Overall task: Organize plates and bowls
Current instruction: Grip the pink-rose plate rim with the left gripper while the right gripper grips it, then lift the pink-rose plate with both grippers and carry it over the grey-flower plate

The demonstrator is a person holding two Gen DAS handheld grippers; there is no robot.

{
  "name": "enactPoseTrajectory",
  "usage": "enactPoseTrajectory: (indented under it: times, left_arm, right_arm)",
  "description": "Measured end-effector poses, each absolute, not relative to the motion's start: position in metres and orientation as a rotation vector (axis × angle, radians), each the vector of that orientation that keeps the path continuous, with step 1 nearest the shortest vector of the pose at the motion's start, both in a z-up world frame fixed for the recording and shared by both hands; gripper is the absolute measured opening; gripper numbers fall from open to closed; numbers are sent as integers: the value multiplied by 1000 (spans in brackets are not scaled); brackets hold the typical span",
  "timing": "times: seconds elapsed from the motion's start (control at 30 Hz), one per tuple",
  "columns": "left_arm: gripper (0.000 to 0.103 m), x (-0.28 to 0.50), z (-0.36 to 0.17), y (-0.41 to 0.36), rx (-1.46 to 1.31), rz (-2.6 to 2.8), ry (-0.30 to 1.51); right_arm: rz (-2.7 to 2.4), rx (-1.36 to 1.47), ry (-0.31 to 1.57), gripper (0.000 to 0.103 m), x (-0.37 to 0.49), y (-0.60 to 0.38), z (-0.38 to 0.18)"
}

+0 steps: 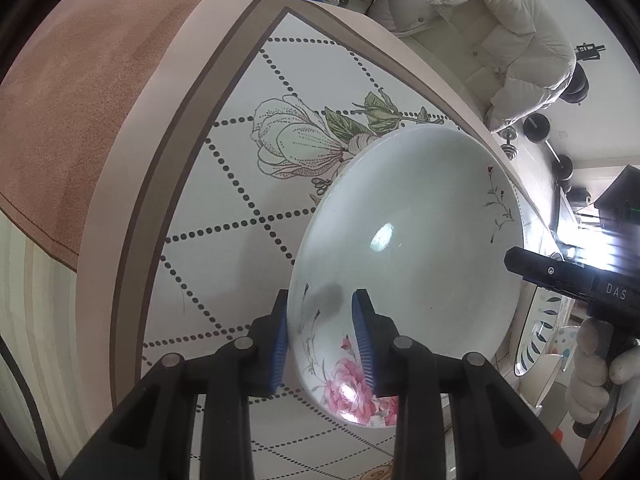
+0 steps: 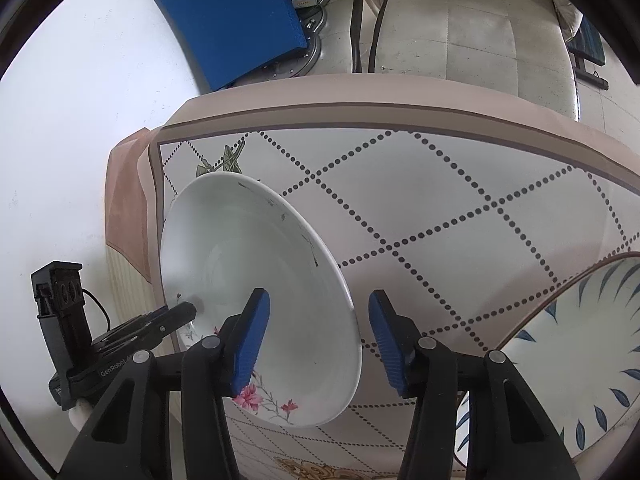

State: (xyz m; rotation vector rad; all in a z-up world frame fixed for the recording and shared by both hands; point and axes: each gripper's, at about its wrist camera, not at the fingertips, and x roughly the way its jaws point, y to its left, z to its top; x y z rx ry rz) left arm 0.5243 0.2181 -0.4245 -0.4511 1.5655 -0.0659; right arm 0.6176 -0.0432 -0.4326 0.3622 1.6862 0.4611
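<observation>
My left gripper (image 1: 322, 332) is shut on the rim of a white bowl with pink flowers (image 1: 408, 264) and holds it tilted above the table. The same bowl (image 2: 256, 280) shows in the right wrist view, with the left gripper (image 2: 192, 308) clamped on its left edge. My right gripper (image 2: 320, 340) is open, its blue pads on either side of the bowl's near rim without touching it. A plate with blue leaf marks (image 2: 580, 352) lies at the right; its edge shows in the left wrist view (image 1: 540, 328).
The table (image 2: 440, 208) has a dotted diamond cloth with flower prints and a brown border. A pale sofa (image 2: 460, 32) with a jacket (image 1: 480, 20) stands behind it. A blue board (image 2: 232, 20) leans at the far left. Dumbbells (image 1: 536, 128) lie on the floor.
</observation>
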Motion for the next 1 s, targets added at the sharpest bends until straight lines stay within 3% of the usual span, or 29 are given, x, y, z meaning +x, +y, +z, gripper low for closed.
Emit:
enactPoseTrajectory:
  times: [0.17, 0.3, 1.0]
  left_arm:
    - [18, 523, -426, 216, -404, -41, 1551]
    - [16, 521, -426, 220, -436, -36, 1544]
    - [16, 497, -379, 194, -382, -73, 1470]
  right_arm:
    - [468, 345, 1709, 38, 621, -37, -445]
    - [449, 282, 1693, 17, 618, -38, -447]
    - [449, 342, 1601, 13, 587, -78, -413]
